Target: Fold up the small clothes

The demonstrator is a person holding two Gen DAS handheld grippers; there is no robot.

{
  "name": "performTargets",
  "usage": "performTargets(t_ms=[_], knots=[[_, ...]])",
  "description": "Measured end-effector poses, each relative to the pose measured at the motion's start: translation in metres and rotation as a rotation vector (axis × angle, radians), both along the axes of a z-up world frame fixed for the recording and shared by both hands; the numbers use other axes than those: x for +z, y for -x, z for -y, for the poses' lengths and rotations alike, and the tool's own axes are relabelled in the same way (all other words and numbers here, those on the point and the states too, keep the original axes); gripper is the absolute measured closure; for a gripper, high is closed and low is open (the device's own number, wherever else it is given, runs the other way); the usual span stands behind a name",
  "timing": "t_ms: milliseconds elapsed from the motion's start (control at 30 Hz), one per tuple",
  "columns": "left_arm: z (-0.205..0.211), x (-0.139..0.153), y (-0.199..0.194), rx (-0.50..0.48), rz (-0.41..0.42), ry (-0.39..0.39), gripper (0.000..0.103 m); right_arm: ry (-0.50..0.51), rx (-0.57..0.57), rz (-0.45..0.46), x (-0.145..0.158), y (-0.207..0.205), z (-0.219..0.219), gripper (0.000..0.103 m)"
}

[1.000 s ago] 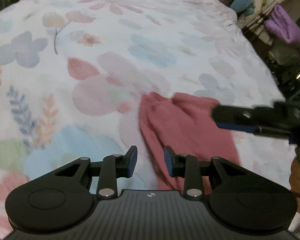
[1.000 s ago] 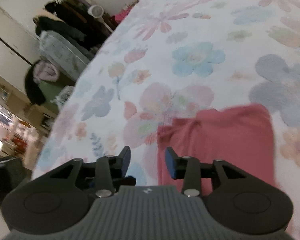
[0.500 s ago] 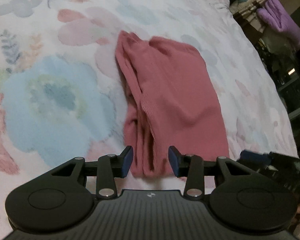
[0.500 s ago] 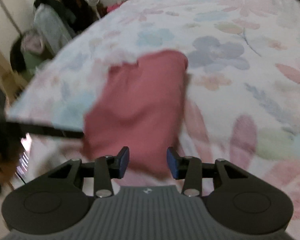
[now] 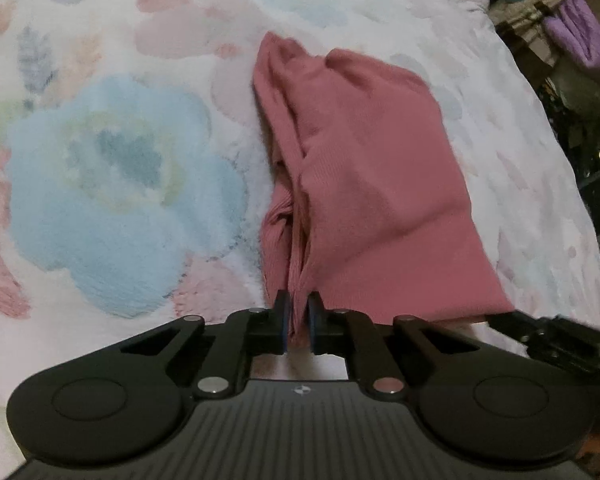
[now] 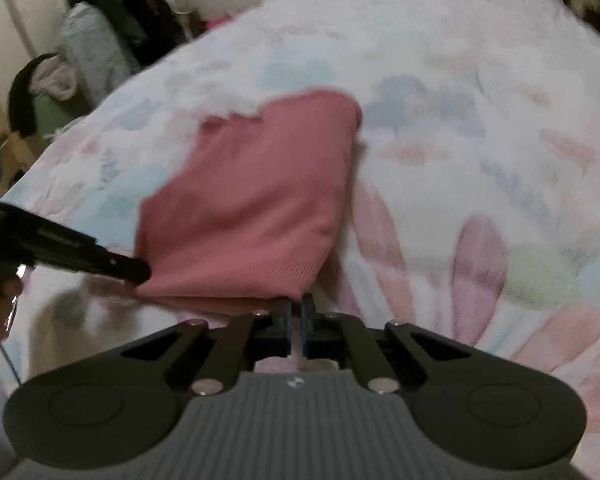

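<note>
A small pink-red knit garment (image 5: 364,184) lies folded lengthwise on the flowered bedspread (image 5: 112,176). My left gripper (image 5: 298,316) is shut on the bunched near-left corner of the garment. My right gripper (image 6: 298,320) is shut on its near-right corner; the garment (image 6: 256,192) stretches away from it. The right gripper shows at the lower right of the left wrist view (image 5: 548,336). The left gripper shows at the left of the right wrist view (image 6: 72,252), touching the garment's corner.
The bed's right edge (image 5: 548,128) drops to a cluttered floor with purple cloth (image 5: 584,36). In the right wrist view, clothes and bags (image 6: 92,48) pile beside the bed's far left edge.
Both grippers were open and have shut on the near edge of the garment, one at each corner. Both moved in closer to the garment.
</note>
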State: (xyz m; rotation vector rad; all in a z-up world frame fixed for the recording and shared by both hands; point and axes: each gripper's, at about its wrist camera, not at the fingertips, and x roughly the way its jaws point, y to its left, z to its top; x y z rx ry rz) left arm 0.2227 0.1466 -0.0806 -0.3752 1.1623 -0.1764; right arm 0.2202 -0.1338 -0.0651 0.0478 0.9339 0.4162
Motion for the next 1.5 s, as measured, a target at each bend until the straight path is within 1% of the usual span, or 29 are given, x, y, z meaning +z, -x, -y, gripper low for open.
performTargets(t_ms=[33,100,233,333,367,500,533,600,667,733,800,900,1000,1067,1133,1167,1200,1300,1367,1433,1467,1500], knots=[[0.001,0.002,0.000,-0.009,-0.003,-0.015,0.094,0.034,0.030,-0.001,0.005,0.001,-0.001,0.103],[0.003,-0.007,-0.002,-0.026,-0.032,-0.047,0.094,0.066,0.053,-0.028,0.001,-0.001,-0.002,0.103],[0.004,-0.026,-0.004,-0.017,-0.055,-0.060,0.093,0.054,0.028,-0.118,-0.034,-0.006,-0.002,0.103],[0.005,-0.025,-0.005,-0.034,-0.060,-0.083,0.084,0.049,0.018,-0.137,-0.047,-0.005,-0.001,0.103],[0.006,-0.022,-0.005,-0.055,-0.063,-0.097,0.082,0.044,0.022,-0.139,-0.046,-0.005,0.001,0.103],[0.007,-0.005,-0.007,-0.121,-0.080,-0.125,0.077,0.044,0.050,-0.151,-0.031,-0.004,0.009,0.103],[0.008,0.001,-0.007,-0.139,-0.076,-0.138,0.076,0.042,0.055,-0.151,-0.027,-0.003,0.012,0.101],[0.011,0.015,-0.008,-0.176,-0.049,-0.165,0.070,0.032,0.061,-0.136,-0.016,-0.003,0.017,0.099],[0.012,0.031,-0.007,-0.197,-0.001,-0.192,0.068,0.032,0.055,-0.116,-0.005,-0.004,0.022,0.093],[0.009,0.046,-0.011,-0.187,0.044,-0.188,0.067,0.021,0.042,-0.083,0.006,-0.010,0.026,0.089],[0.006,0.056,-0.022,-0.151,0.088,-0.176,0.067,0.004,0.027,-0.058,0.016,-0.019,0.028,0.088],[0.003,0.064,-0.046,-0.076,0.145,-0.168,0.067,-0.025,0.009,-0.030,0.024,-0.044,0.028,0.088],[0.007,0.058,-0.075,-0.025,0.181,-0.152,0.068,-0.032,-0.003,0.012,0.030,-0.077,0.019,0.088],[0.006,0.052,-0.093,-0.003,0.200,-0.139,0.068,-0.064,-0.006,0.024,0.032,-0.098,0.013,0.088],[0.005,0.041,-0.111,0.022,0.198,-0.133,0.070,-0.092,-0.008,0.031,0.031,-0.123,0.007,0.088],[0.004,0.037,-0.117,0.026,0.194,-0.131,0.073,-0.092,-0.007,0.038,0.030,-0.133,0.003,0.088],[0.002,0.031,-0.124,0.039,0.184,-0.129,0.073,-0.090,-0.001,0.042,0.029,-0.144,-0.002,0.088],[-0.007,0.022,-0.131,0.057,0.179,-0.095,0.073,-0.099,0.043,0.035,0.021,-0.176,-0.017,0.088],[-0.012,0.018,-0.136,0.045,0.182,-0.066,0.073,-0.098,0.075,0.034,0.014,-0.194,-0.026,0.089],[-0.011,0.011,-0.145,0.031,0.183,-0.080,0.074,-0.064,0.074,0.042,0.004,-0.206,-0.029,0.090],[-0.010,0.005,-0.150,0.032,0.171,-0.106,0.077,-0.028,0.052,0.045,-0.003,-0.210,-0.030,0.091],[-0.010,0.000,-0.154,0.041,0.158,-0.125,0.084,0.001,0.026,0.036,-0.012,-0.216,-0.027,0.090]])
